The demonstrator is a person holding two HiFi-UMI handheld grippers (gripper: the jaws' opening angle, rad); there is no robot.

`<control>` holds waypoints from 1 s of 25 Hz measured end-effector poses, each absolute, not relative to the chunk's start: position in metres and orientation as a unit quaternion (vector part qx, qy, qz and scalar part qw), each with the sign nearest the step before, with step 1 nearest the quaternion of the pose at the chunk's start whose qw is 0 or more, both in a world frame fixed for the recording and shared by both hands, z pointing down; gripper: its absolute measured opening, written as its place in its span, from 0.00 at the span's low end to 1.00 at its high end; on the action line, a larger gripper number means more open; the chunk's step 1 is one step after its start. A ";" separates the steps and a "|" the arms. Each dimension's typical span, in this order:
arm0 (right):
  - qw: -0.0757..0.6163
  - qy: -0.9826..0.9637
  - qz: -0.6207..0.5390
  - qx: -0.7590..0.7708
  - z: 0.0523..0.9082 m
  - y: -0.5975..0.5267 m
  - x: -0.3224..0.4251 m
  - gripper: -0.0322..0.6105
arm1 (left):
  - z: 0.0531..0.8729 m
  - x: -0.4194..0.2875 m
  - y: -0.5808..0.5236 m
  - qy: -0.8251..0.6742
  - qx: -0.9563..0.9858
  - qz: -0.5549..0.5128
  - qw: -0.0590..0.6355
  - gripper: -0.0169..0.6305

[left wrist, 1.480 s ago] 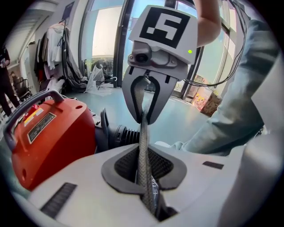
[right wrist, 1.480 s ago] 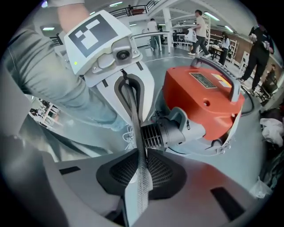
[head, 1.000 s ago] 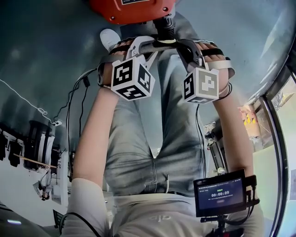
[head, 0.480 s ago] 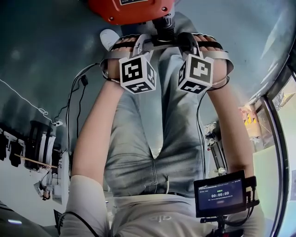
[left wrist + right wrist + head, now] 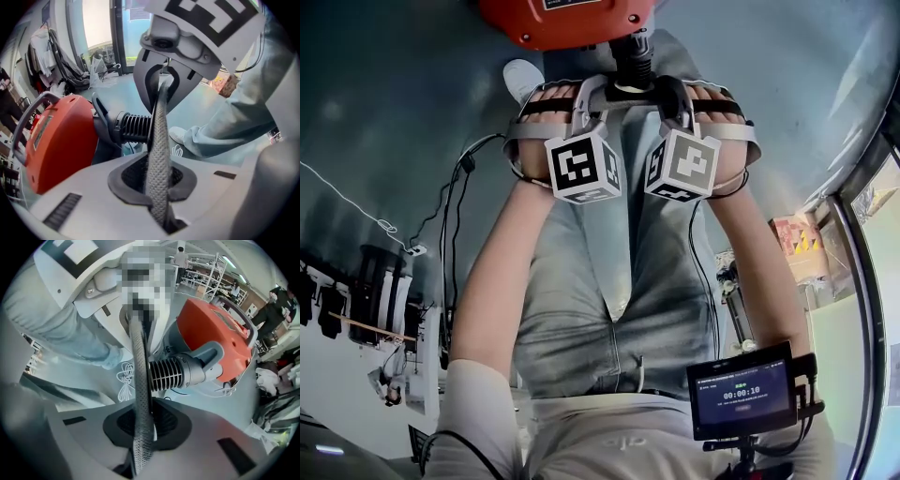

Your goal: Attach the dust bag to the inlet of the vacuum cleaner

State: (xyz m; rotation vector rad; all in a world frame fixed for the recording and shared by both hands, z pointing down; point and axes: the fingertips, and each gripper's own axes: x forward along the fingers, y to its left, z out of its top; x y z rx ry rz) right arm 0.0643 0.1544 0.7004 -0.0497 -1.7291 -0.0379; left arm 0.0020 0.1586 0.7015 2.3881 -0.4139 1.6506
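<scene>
The left gripper (image 5: 158, 187), its jaws just closed, and the right gripper (image 5: 140, 430) both clamp the grey band (image 5: 159, 126) of the dust bag, which is stretched between them across the ribbed inlet (image 5: 176, 373) just beyond.

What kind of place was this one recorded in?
Likely an open workshop or lab, not a home: metal shelving racks at the back, a smooth grey-green floor, and clothes hanging beside glass doors.
</scene>
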 end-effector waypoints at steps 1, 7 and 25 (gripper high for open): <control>0.647 -0.762 -0.004 -0.026 0.701 0.153 0.065 0.10 | 0.702 0.003 0.159 -0.137 0.811 0.559 0.108 0.07; 0.650 -0.756 0.055 -0.049 0.715 0.146 0.069 0.10 | 0.719 0.007 0.147 -0.102 0.809 0.558 0.152 0.07; 0.655 -0.746 0.082 -0.089 0.692 0.143 0.063 0.10 | 0.729 0.007 0.148 -0.084 0.798 0.543 0.249 0.07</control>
